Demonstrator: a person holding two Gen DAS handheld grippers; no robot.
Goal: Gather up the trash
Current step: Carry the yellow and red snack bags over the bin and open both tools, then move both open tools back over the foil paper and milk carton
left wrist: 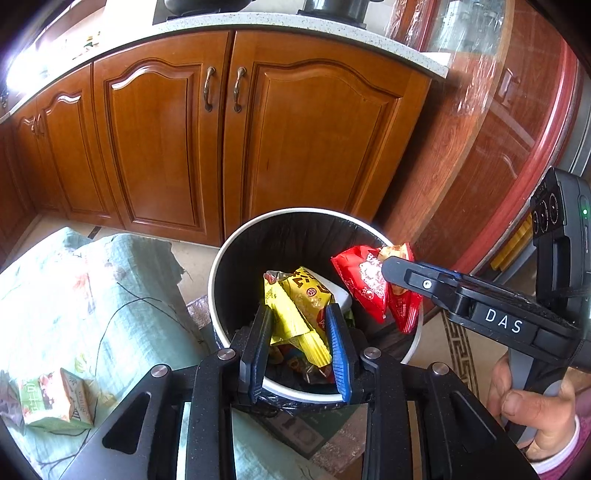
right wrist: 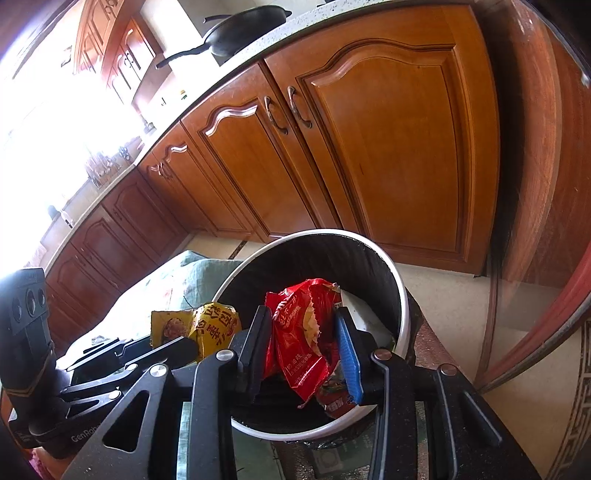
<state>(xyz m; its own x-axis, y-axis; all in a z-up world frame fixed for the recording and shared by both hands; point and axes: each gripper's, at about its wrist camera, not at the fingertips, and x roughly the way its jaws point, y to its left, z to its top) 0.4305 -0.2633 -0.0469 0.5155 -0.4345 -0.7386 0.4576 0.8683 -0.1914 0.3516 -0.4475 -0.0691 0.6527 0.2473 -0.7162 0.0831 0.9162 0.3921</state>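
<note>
A round white trash bin (left wrist: 218, 273) with a black liner stands on the floor before the wooden cabinets; it also shows in the right wrist view (right wrist: 404, 306). My left gripper (left wrist: 300, 314) is shut on a yellow snack wrapper (left wrist: 295, 306) and holds it over the bin mouth; the wrapper also shows in the right wrist view (right wrist: 207, 326). My right gripper (right wrist: 304, 317) is shut on a red snack wrapper (right wrist: 299, 343) above the bin's right side; both show in the left wrist view, gripper (left wrist: 391, 269) and wrapper (left wrist: 365, 280). More wrappers lie inside the bin.
A green drink carton (left wrist: 55, 400) lies on a pale green patterned cloth (left wrist: 92, 295) left of the bin. Wooden cabinet doors (left wrist: 155, 140) stand behind. A round red-rimmed glass-topped table (left wrist: 517, 147) is on the right. A black pan (right wrist: 243, 33) sits on the counter.
</note>
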